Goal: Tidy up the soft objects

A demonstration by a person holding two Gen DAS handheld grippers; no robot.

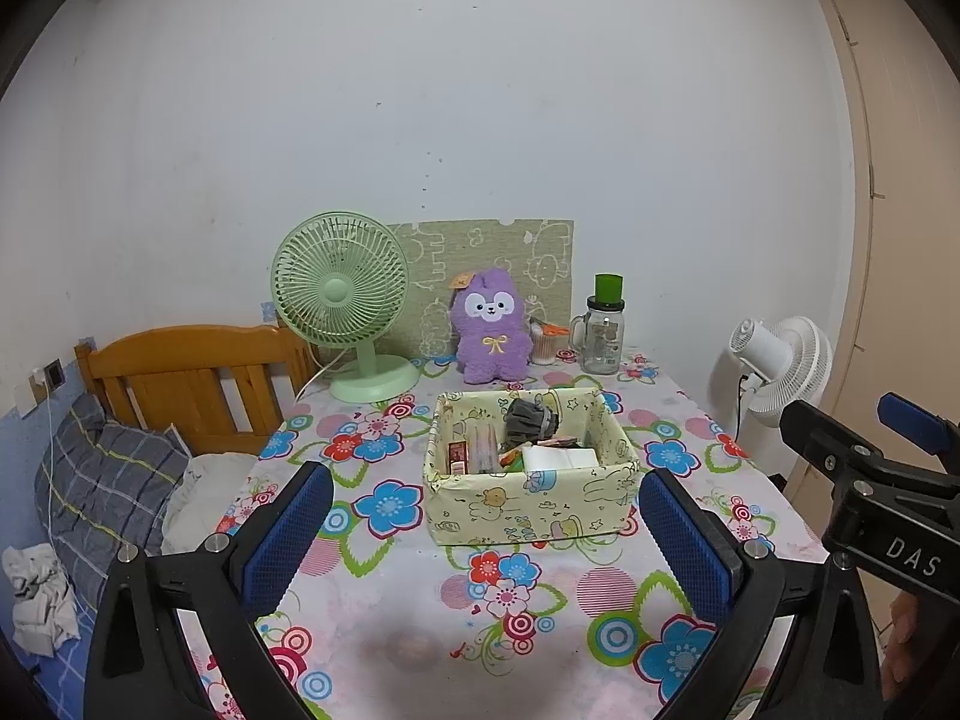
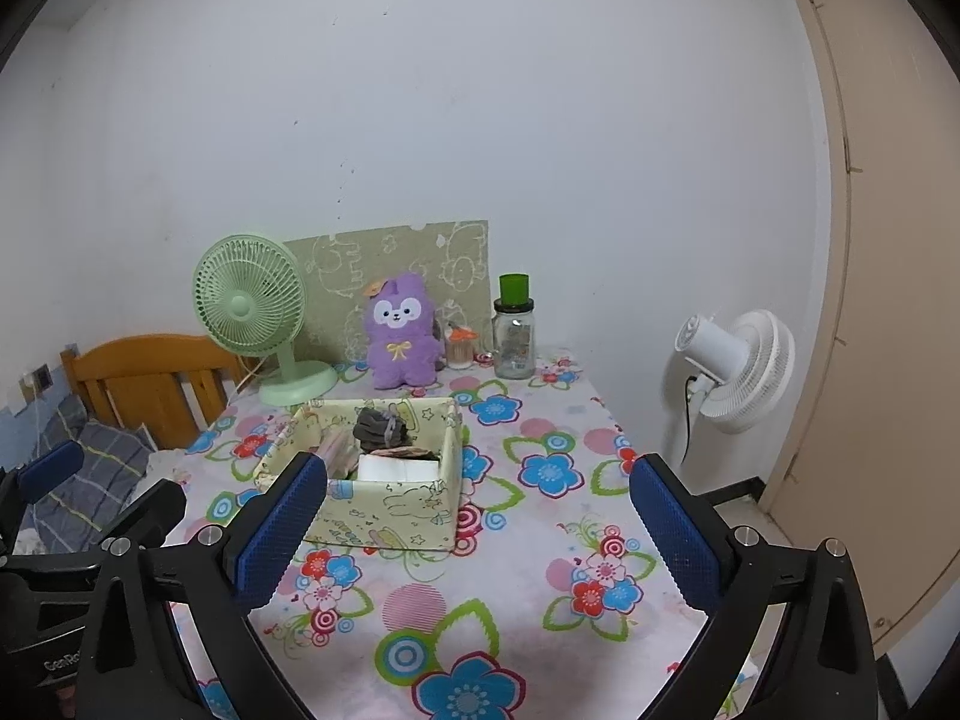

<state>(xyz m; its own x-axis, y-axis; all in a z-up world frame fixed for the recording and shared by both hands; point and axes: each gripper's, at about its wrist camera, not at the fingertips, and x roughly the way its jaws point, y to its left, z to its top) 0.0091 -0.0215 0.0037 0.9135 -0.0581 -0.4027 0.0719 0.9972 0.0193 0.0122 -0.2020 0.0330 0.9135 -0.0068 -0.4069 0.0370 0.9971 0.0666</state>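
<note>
A purple plush toy (image 1: 493, 331) sits upright at the back of the flowered table (image 1: 420, 600), against a green board; it also shows in the right wrist view (image 2: 401, 333). A pale yellow fabric box (image 1: 528, 468) stands mid-table, holding a grey soft item (image 1: 531, 417), a white packet and small packages; the box also shows in the right wrist view (image 2: 372, 474). My left gripper (image 1: 486, 534) is open and empty, hovering in front of the box. My right gripper (image 2: 477, 528) is open and empty, to the right of the box.
A green desk fan (image 1: 342, 300) stands back left. A glass jar with a green cup on it (image 1: 603, 330) and a small container stand back right. A white floor fan (image 2: 741, 369) is right of the table. A wooden bed with a plaid pillow (image 1: 102, 480) is left.
</note>
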